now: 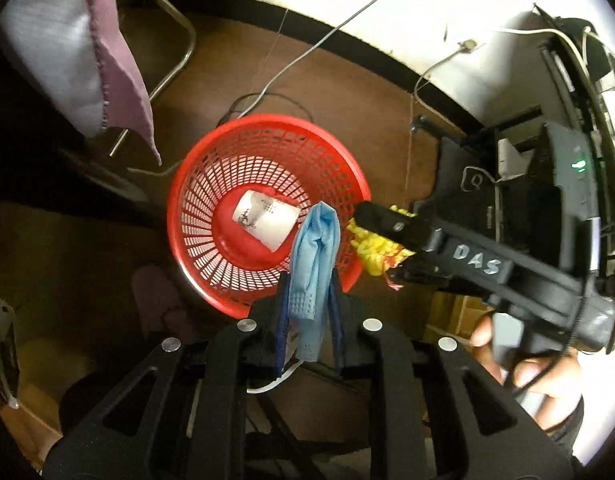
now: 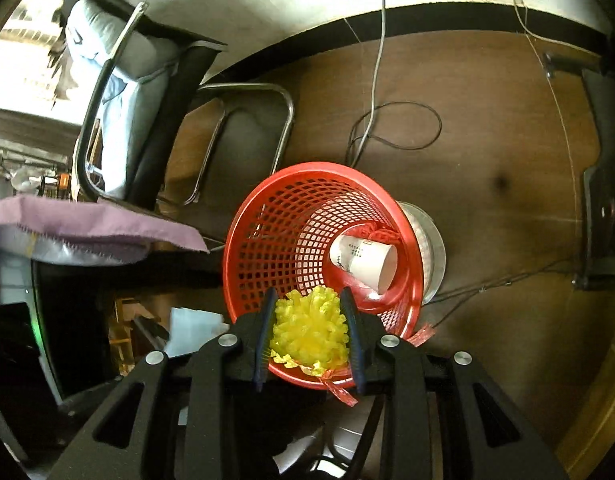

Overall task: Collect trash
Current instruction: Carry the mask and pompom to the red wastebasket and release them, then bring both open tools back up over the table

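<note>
Right up against the lens, left gripper point(image 1: 309, 304) is clamped tight on a crumpled blue face mask point(image 1: 313, 256), hanging over the lower right rim of the red basket point(image 1: 187, 208) mid-frame. White paper cup point(image 1: 265, 220) lies inside it. Further right, right gripper point(image 2: 307, 330) pinches a yellow crinkly wrapper point(image 2: 311, 330) over the rim, jaws partway closed.

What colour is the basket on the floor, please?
Red basket, an open lattice; clearest in the right wrist view.

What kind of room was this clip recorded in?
Probably a home office or study: a metal-framed chair on brown flooring, loose cables along the wall, and a red mesh wastebasket holding a paper cup.
</note>
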{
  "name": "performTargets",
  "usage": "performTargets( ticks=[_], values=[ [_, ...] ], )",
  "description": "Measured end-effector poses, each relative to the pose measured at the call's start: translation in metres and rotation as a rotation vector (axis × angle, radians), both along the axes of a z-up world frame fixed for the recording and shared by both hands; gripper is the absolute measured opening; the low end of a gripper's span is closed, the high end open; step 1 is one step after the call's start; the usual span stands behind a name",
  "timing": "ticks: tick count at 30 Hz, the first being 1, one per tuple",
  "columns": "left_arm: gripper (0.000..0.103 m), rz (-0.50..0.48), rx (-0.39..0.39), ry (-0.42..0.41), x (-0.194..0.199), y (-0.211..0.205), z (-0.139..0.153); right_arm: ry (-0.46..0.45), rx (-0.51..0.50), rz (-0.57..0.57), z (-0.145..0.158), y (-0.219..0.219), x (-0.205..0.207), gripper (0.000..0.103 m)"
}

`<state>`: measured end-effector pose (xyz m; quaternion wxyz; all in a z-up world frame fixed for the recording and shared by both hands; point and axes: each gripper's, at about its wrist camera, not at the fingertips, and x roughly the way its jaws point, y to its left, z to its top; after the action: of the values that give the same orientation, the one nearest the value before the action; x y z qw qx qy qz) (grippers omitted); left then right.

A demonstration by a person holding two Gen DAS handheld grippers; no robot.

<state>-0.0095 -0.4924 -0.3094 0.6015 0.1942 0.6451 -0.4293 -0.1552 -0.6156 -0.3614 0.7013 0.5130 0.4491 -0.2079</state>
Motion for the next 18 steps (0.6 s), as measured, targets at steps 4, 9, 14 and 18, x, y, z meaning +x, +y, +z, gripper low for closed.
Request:
performTargets(
  ticks=[4,9,14,18],
  values=[
    [0.043,0.005,0.020,0.017,0.001,-0.005,-0.007,-0.013,0.033,-0.014,0.000,-0.004,0.003,0.049],
    [0.086,0.107,-0.027,0.010,0.011,-0.005,0.012,-0.019,0.043,-0.049,0.010,-0.008,0.001,0.067],
    [0.089,0.154,-0.065,0.079,0.017,0.004,0.030,-0.036,0.029,-0.088,0.026,-0.014,-0.011,0.072],
    [0.089,0.121,-0.080,0.094,0.010,0.012,0.045,-0.047,0.012,-0.097,0.044,-0.012,-0.022,0.074]
  ],
)
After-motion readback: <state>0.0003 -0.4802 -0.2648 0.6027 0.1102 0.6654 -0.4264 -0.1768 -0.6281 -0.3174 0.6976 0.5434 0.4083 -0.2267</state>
